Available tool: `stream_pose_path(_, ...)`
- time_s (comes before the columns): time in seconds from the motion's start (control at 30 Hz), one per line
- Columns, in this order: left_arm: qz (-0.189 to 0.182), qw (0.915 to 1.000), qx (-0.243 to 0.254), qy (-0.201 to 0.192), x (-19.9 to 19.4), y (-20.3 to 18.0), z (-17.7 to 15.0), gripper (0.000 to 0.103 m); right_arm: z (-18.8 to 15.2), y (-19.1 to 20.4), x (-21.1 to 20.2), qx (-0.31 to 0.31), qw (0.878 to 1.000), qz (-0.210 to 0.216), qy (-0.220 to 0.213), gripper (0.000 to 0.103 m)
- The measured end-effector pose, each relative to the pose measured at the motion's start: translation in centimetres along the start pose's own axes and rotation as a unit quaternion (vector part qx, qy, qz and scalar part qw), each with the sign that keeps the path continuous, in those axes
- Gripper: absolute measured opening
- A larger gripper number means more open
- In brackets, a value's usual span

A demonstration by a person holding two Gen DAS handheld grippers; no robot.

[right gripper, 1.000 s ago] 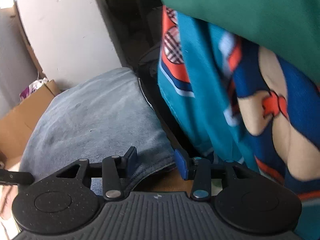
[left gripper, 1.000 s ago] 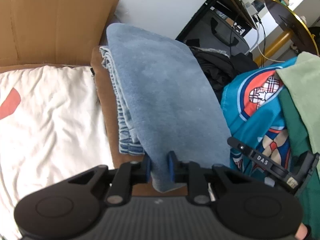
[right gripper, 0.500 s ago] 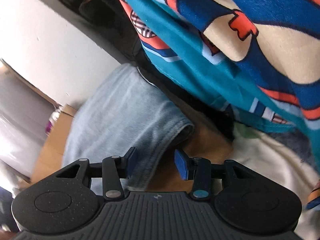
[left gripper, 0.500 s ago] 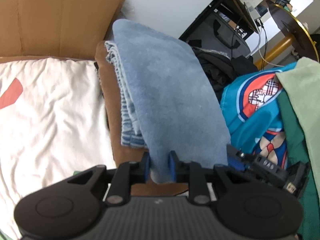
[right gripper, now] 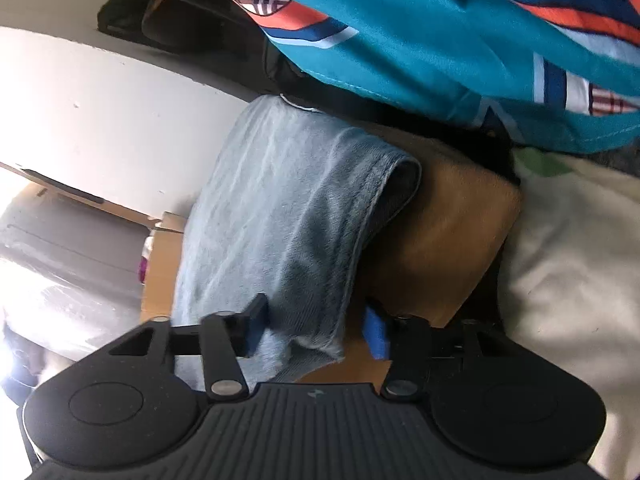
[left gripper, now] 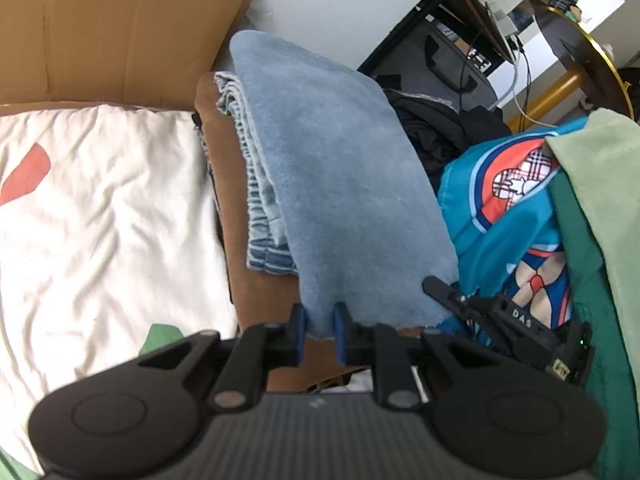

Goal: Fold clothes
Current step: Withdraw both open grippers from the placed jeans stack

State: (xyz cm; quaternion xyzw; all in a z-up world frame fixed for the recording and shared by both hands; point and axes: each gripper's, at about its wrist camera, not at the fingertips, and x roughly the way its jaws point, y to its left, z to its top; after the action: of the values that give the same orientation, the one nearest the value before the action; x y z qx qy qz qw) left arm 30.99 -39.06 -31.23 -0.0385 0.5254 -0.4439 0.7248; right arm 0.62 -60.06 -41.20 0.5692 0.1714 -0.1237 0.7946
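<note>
With the folded jeans point(left gripper: 336, 184) nearly laid on the brown garment point(left gripper: 256, 300), the left tool point(left gripper: 320, 330) pinched their corner while the right tool point(right gripper: 316, 330) gaped wide.

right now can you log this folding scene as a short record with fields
garment in work: folded light blue jeans, lying on a brown garment
left gripper: shut on the near edge of the jeans
right gripper: open, jaws either side of the jeans' corner, not clamped
left of pile: white sheet with a red patch
right of pile: teal cartoon-print garment and a green garment
behind pile: cardboard box, white wall
</note>
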Motion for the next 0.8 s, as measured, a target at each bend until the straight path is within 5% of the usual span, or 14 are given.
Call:
stream_pose_path(0.53,0.02,0.9994,-0.012,0.024,-1.5,0.2,-1.0,0.003,-2.0,1.2,-3.5,-0.027,0.999,-0.023,0.018,0.021)
stream_pose_path(0.63,0.028,0.9992,-0.018,0.023,-2.6,-0.2,-0.7,0.014,-2.1,2.4,-4.2,-0.039,0.998,-0.042,0.017,0.025)
stream_pose_path(0.7,0.036,0.999,-0.018,0.019,-3.5,-0.8,-0.4,0.028,-2.2,3.3,-4.6,-0.045,0.997,-0.054,0.017,0.041)
stream_pose_path(0.73,0.041,0.9989,-0.016,0.017,-3.9,-1.1,-0.2,0.04,-2.2,3.8,-4.8,-0.049,0.997,-0.061,0.017,0.05)
stream_pose_path(0.8,0.059,0.9981,-0.011,0.01,-4.9,-1.8,0.1,0.058,-2.1,4.9,-5.1,-0.06,0.995,-0.079,0.021,0.051)
